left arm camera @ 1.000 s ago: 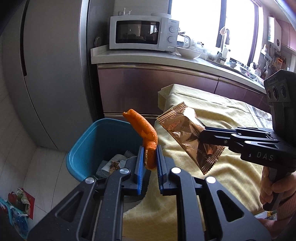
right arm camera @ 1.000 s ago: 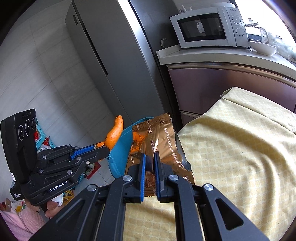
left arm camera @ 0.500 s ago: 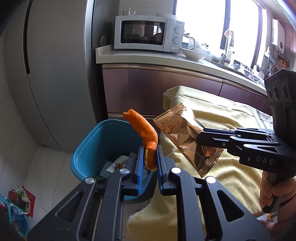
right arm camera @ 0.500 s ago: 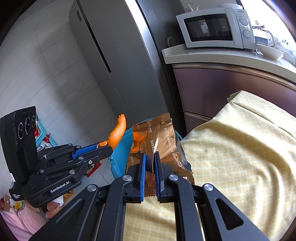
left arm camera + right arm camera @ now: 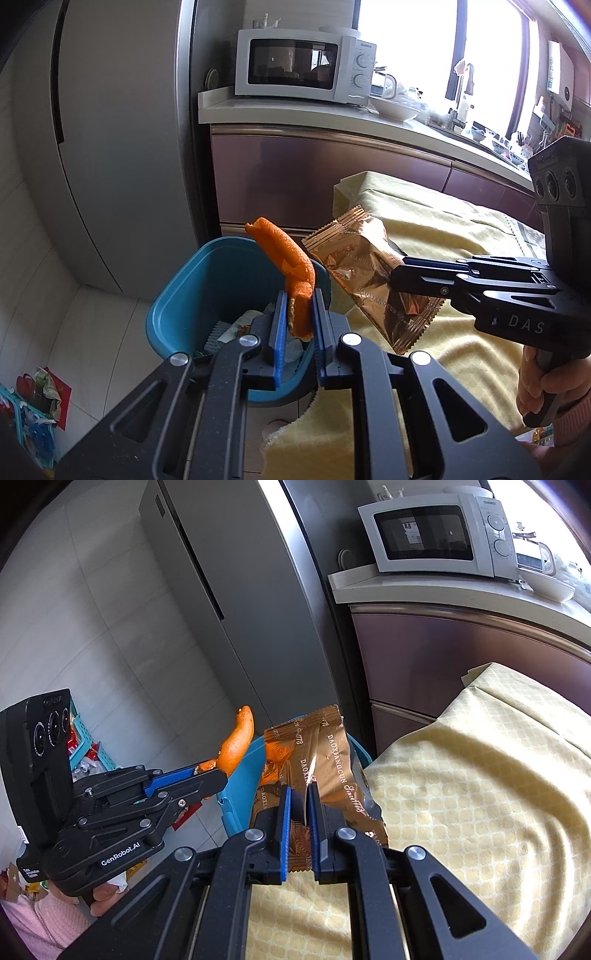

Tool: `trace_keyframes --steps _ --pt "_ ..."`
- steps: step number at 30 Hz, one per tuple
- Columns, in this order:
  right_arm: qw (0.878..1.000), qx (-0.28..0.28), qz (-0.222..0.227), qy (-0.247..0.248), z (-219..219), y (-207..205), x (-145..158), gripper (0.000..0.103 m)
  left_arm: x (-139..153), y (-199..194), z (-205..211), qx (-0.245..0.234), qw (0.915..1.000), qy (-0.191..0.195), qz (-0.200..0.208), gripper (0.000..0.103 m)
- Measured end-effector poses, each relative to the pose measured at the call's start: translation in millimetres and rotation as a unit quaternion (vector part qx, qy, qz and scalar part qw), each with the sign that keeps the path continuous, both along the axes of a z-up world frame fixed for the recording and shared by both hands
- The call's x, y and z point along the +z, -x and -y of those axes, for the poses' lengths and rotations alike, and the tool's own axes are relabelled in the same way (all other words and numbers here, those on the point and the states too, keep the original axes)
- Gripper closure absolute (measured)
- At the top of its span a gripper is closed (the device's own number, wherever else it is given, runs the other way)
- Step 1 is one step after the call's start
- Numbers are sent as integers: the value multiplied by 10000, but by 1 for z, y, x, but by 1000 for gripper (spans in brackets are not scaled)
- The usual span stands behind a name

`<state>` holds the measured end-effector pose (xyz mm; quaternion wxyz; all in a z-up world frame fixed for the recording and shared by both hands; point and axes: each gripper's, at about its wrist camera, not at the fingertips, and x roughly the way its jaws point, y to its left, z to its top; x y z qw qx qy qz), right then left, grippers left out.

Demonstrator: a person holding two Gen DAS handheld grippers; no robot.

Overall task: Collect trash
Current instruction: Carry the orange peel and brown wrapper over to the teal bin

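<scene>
My left gripper [image 5: 298,300] is shut on a curled orange peel [image 5: 284,254] and holds it over the near rim of a blue trash bin [image 5: 192,291] that has several scraps inside. My right gripper [image 5: 297,794] is shut on a copper foil snack wrapper [image 5: 325,753], held just right of the bin, above the table edge. In the left wrist view the right gripper [image 5: 397,271] and the wrapper [image 5: 369,273] are at the right of the peel. In the right wrist view the left gripper [image 5: 212,771], the peel [image 5: 236,744] and the bin [image 5: 240,786] show at the left.
A table under a yellow cloth [image 5: 443,236] stands right of the bin. Behind are a grey fridge [image 5: 122,129], brown cabinets [image 5: 314,173] and a counter with a white microwave [image 5: 303,66]. Coloured clutter [image 5: 29,402] lies on the tiled floor at the left.
Both grippers have moved forward and left toward the bin with their loads. The peel now hangs over the bin's rim. Both grips are unchanged.
</scene>
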<state>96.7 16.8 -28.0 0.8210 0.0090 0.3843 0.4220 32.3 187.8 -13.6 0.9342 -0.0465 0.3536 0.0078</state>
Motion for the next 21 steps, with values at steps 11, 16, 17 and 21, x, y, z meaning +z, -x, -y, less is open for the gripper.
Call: trace_keyframes --steps 11,16,17,21 --pt "10000 60 18 63 -13 -1 1 95 -2 0 -7 124 9999 37 -35 90" --pt "9999 102 22 103 -20 -1 0 95 -4 -1 -11 179 9998 39 -59 90" --pt "9999 112 24 111 -21 -1 0 95 -4 -2 -11 191 9998 43 -65 90" --pt "9998 147 31 145 -28 -1 -1 95 -5 -3 -12 226 9997 46 -82 90"
